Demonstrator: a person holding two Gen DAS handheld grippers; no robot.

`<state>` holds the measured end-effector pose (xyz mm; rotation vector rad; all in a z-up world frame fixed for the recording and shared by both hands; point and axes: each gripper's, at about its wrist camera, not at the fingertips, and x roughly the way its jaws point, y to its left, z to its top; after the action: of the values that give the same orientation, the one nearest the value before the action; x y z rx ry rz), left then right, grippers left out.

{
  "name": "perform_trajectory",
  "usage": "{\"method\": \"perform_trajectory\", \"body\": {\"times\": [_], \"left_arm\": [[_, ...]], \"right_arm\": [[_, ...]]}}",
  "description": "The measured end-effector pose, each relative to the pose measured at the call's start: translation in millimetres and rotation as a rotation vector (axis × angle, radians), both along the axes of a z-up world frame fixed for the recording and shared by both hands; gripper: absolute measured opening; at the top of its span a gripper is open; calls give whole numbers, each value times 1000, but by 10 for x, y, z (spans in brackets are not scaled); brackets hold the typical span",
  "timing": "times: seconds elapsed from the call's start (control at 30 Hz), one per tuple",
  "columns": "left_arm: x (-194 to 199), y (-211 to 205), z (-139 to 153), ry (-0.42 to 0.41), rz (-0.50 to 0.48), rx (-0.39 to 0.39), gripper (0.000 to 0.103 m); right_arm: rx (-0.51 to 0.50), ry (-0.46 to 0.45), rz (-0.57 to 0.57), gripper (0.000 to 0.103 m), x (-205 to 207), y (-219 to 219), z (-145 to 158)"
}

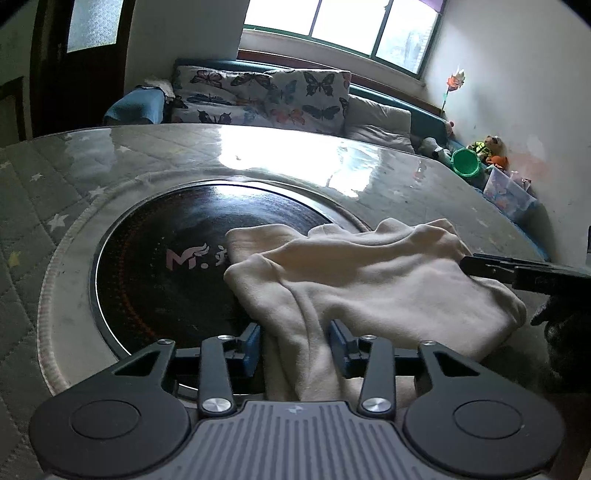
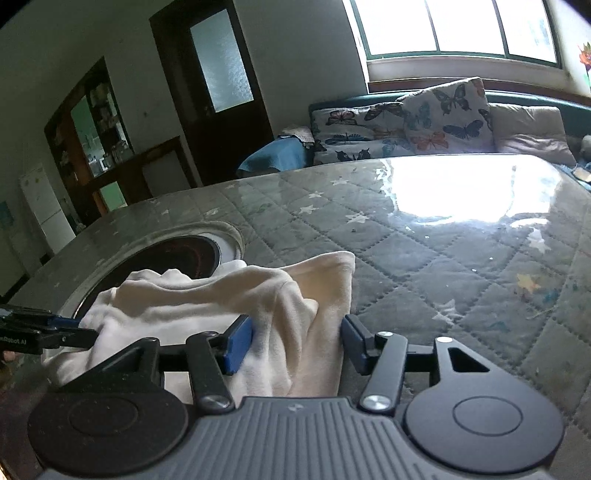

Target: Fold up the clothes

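Left wrist view: a cream garment (image 1: 369, 280) lay rumpled at centre and lower right of frame, partly over a dark round hob (image 1: 166, 266) set into the table (image 1: 55, 206), partly on the quilted cover beside it. The left gripper (image 1: 297, 343) had its blue pads set wide, a ridge of cloth running up between them; the pads did not press the fabric, so jaws released. The right gripper (image 1: 517, 273) came in from the right edge, its tip against the garment's far side.

Right wrist view: the garment (image 2: 229, 295) filled lower centre, with one flap standing up. The right gripper (image 2: 297, 341) likewise had its jaws parted, with a bunched fold between the pads but not pinched. The left gripper (image 2: 40, 332) showed at the left edge, touching the cloth.

Judgement: both tools were placed to take or let go of the near hem; the frames fit either. The cloth was far from flat, so the fold was not finished. To do it well: catch one layer only at matching points on the hem, keep both tools level, draw wrinkles out before laying over, and keep the fabric clear of the hob rim.

Surface: grey star-print quilting under a glossy clear sheet, strong window glare in the upper centre. Room: a sofa (image 2: 406, 122) with butterfly cushions under a window (image 2: 461, 26), a dark door (image 2: 218, 66) in the upper left, toys (image 1: 480, 155) at the wall on the right.
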<state>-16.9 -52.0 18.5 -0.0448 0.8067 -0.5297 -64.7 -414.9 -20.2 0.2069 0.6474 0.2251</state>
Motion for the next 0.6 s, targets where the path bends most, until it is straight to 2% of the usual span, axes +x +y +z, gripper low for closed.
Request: {"method": "perform_trajectory", "body": {"times": [0.2, 0.33, 0.6], "left_arm": [[-15, -48, 34, -4, 4, 1, 24], [-47, -113, 134, -27, 4, 24, 20], [-110, -374, 512, -126, -79, 10, 19]], "right_arm": [[37, -4, 15, 19, -29, 26, 25], [38, -49, 11, 16, -117, -2, 147], [23, -136, -9, 15, -304, -105, 405]]}}
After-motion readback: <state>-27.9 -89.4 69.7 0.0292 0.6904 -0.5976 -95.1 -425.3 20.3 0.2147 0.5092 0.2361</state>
